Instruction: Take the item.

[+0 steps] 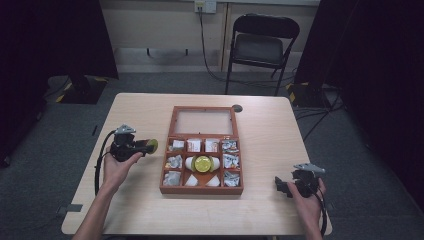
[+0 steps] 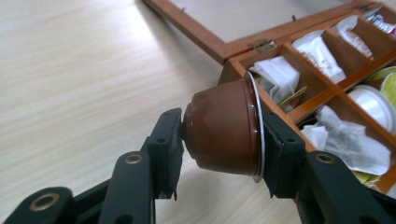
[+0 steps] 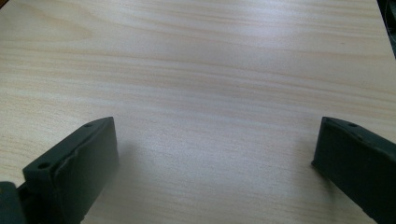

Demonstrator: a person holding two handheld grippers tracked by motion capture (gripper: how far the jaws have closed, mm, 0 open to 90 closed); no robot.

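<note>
While the right claw (image 1: 283, 186) rests wide apart and empty near the worktop's (image 1: 270, 135) right front corner, the left claw (image 2: 219, 140) is clamped on a brown coffee capsule (image 2: 223, 128), one pad on its base and the other flat against its silver rim. The capsule is held on its side above the worktop, just beside the left edge of the open wooden box (image 1: 201, 190). The box's compartments hold white sachets (image 2: 322, 51) and a yellow-topped capsule (image 1: 202, 163) in the middle.
</note>
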